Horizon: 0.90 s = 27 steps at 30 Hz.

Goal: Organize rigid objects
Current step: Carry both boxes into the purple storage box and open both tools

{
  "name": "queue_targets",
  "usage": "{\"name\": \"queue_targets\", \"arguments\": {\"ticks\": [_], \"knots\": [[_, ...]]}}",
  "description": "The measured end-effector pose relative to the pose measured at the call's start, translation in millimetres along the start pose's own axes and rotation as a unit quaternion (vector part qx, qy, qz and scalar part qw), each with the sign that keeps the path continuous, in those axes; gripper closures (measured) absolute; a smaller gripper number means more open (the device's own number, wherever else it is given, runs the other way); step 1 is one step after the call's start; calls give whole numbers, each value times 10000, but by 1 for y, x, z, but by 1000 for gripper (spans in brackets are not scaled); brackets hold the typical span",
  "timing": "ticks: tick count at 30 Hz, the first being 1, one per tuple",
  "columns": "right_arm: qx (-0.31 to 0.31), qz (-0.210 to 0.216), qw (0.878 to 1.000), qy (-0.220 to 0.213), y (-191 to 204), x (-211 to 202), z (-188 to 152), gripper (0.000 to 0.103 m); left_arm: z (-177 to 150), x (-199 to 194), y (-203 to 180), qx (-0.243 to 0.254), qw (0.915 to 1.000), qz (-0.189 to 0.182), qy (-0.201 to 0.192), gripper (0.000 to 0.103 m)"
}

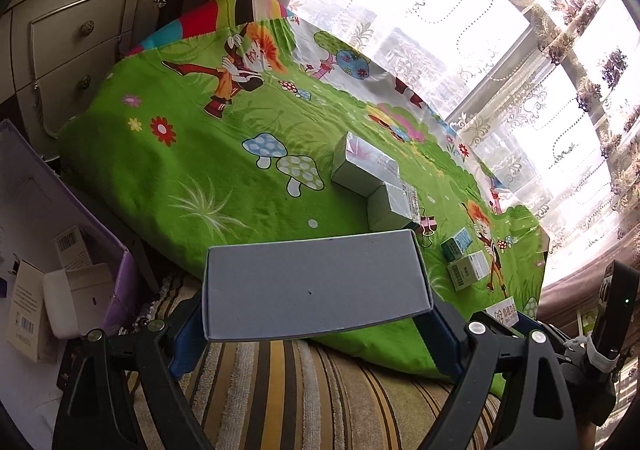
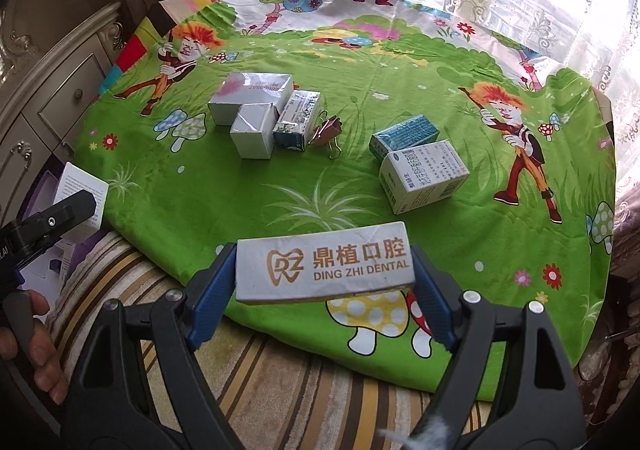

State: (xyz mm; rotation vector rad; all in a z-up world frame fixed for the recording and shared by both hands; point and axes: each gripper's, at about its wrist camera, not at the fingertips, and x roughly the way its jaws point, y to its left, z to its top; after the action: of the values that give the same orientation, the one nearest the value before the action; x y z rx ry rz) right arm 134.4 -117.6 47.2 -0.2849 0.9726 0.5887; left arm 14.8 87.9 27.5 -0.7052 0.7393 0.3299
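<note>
My left gripper point(image 1: 316, 314) is shut on a plain grey box point(image 1: 316, 286), held above the near edge of the green cartoon cloth point(image 1: 180, 154). My right gripper point(image 2: 324, 290) is shut on a white Ding Zhi Dental box point(image 2: 324, 268), held above the cloth's point(image 2: 280, 190) near edge. On the cloth lie two silver boxes point(image 2: 250, 96), a white-blue box point(image 2: 298, 118), a binder clip point(image 2: 330, 130), a teal box point(image 2: 404, 136) and a white medicine box point(image 2: 426, 174). The silver boxes point(image 1: 366, 166) also show in the left wrist view.
A purple bin point(image 1: 72, 250) holding white boxes stands at the left, below the table. A cream dresser point(image 1: 80, 34) is at the far left. A striped cloth point(image 1: 300, 390) lies under the green cloth. Lace curtains point(image 1: 520, 50) hang behind.
</note>
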Motion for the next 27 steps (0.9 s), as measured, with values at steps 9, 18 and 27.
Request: {"name": "queue_targets", "arguments": {"ticks": [9,18,27], "knots": [[-527,403,9978,33,62,1,5,18,13,-18,54,-585,9981,159,-145,13],[-1177,790,9898,103,132,0,2,18,20,-38,120,-1235,9910,408,-329,13],[-1852,1195,9751,233,203,5,-10,18,19,-57,182,-1744,9806,734,-510,13]]}}
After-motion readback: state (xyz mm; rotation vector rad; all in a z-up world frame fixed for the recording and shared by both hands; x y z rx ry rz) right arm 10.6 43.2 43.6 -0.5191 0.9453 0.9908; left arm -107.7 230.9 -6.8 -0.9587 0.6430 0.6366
